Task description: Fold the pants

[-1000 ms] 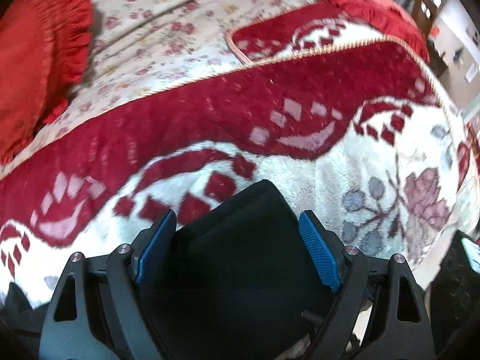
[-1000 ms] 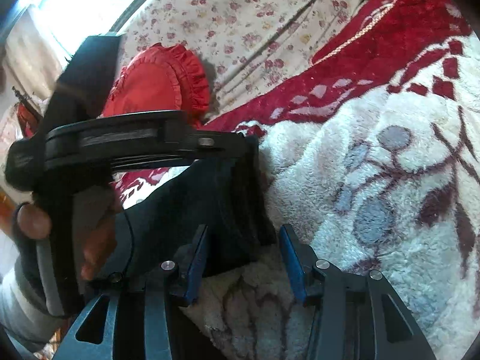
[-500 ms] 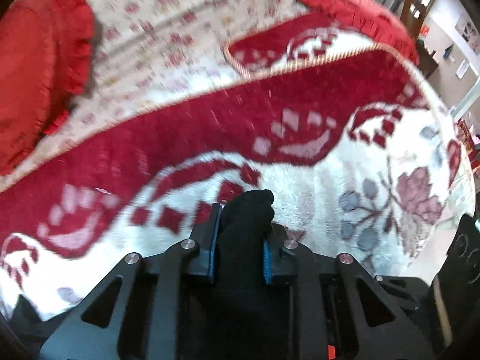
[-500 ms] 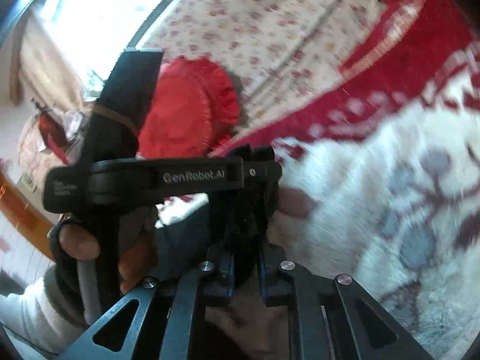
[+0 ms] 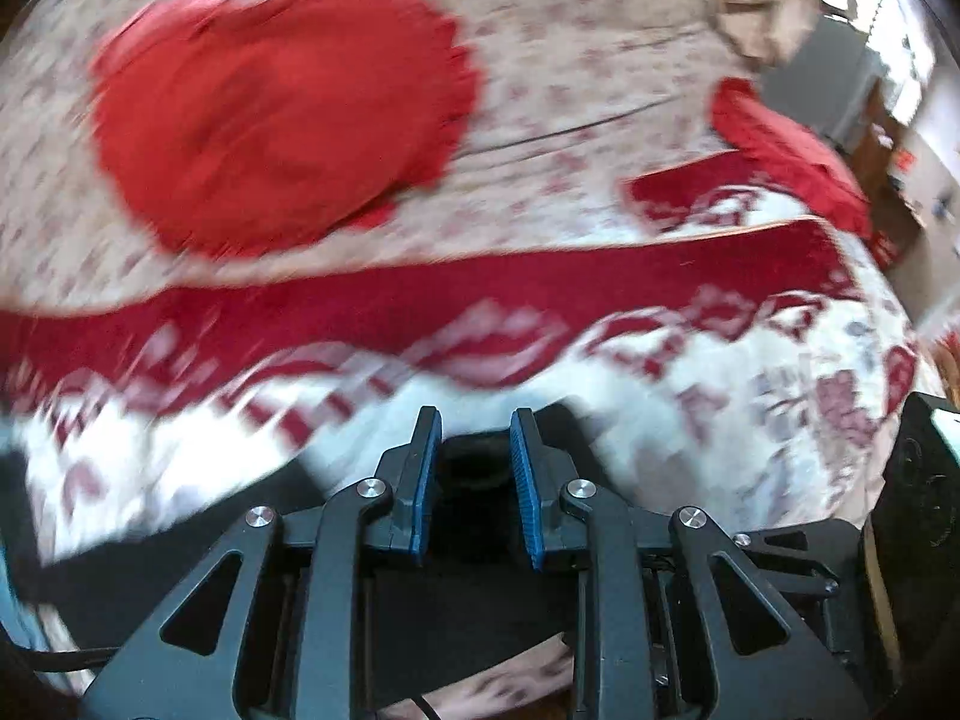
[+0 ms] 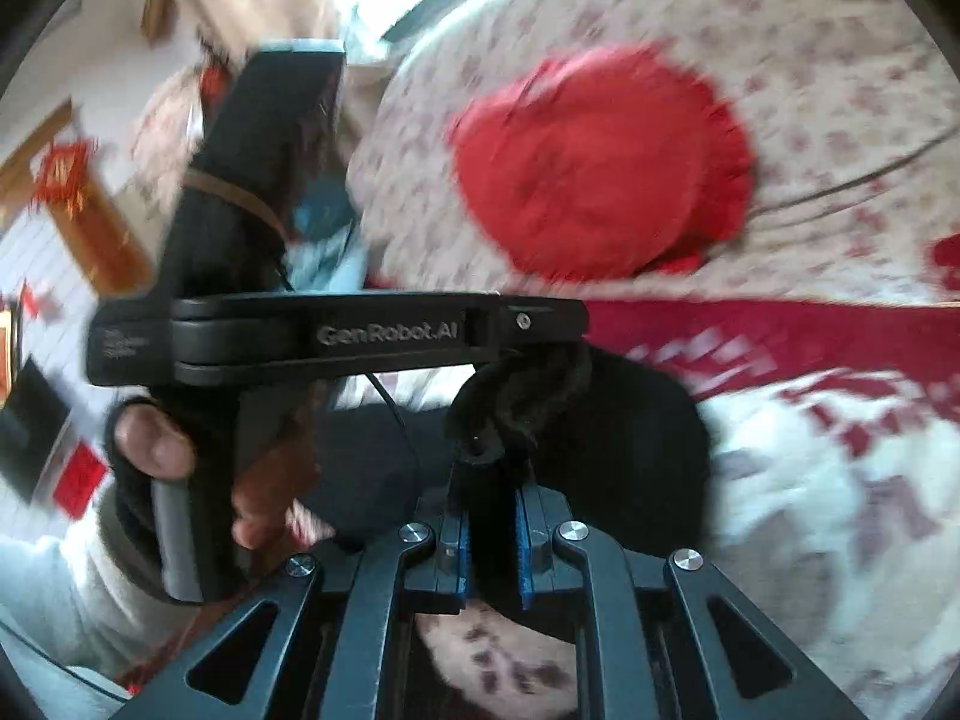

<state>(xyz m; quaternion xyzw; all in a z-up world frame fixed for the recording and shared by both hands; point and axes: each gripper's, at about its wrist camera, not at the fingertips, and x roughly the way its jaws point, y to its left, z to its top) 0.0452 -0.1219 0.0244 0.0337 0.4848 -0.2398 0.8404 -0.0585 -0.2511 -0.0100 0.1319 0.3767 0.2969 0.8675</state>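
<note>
Over the blanket's [image 5: 750, 420] near edge, both grippers, wide apart a second ago, now pinch the dark pants [image 6: 630, 420]: left gripper [image 5: 474, 468] and right gripper [image 6: 493, 540] lift the bunched cloth toward the red pillow [image 5: 276, 108], beginning a fold.

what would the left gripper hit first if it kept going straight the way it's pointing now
Probably the red and white blanket just beyond the left gripper, which is clamped on the black pants. The red round pillow lies farther along. Blur makes depth uncertain.
</note>
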